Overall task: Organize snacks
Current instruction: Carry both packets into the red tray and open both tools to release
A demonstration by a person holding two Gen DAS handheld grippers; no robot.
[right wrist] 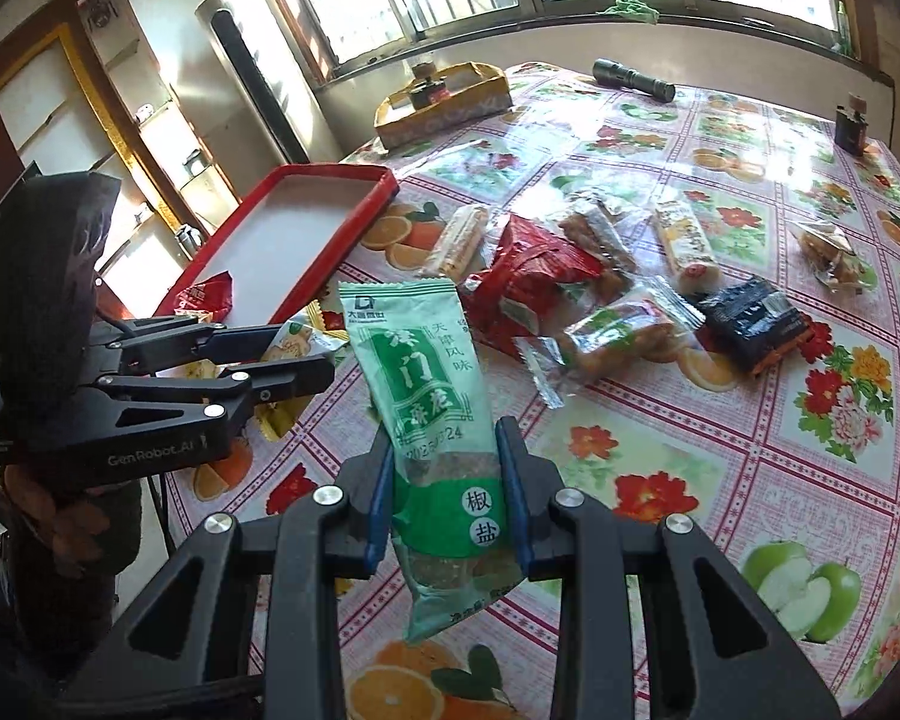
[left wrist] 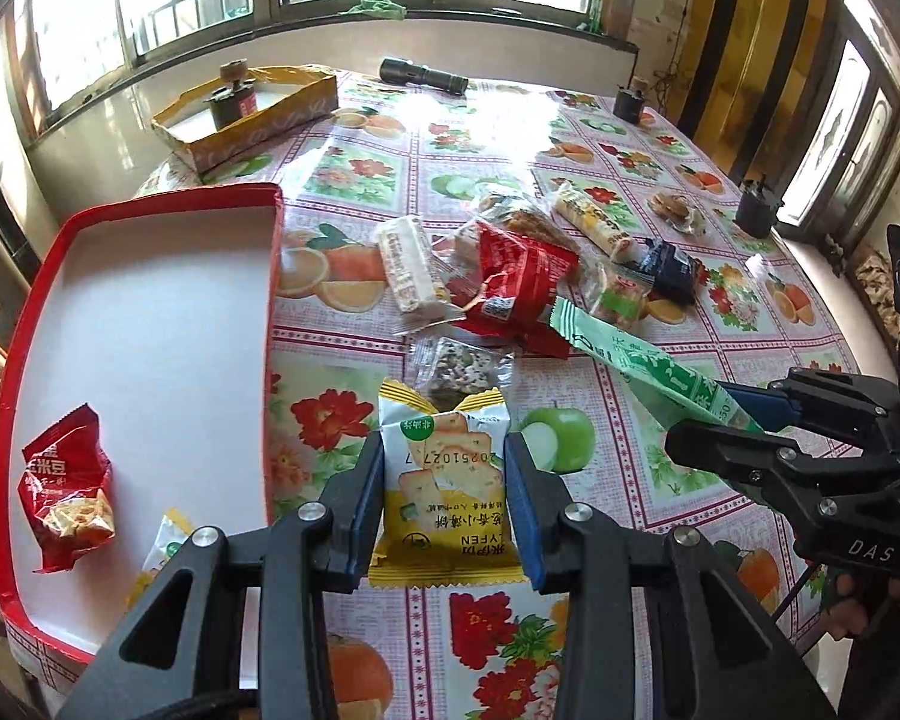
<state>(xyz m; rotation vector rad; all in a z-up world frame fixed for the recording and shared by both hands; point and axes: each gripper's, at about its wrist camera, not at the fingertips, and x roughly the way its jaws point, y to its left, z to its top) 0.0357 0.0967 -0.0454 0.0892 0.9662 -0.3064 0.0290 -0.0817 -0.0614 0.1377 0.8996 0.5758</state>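
Snacks crowd a flowered tablecloth (left wrist: 354, 360) as, from the left wrist camera, the left gripper (left wrist: 444, 480) clamps a yellow cracker packet (left wrist: 444, 480) above the cloth just beside the red tray (left wrist: 36, 312) at the table's left edge, where a red snack bag (left wrist: 69, 489) already lies, while the right gripper (left wrist: 714, 408) pinches a green packet (left wrist: 642, 360) by its end. From the right wrist camera, the same green packet (right wrist: 432, 414) stands upright in the closed right gripper (right wrist: 444, 480), the remaining pile (right wrist: 600, 300) mid-table behind it.
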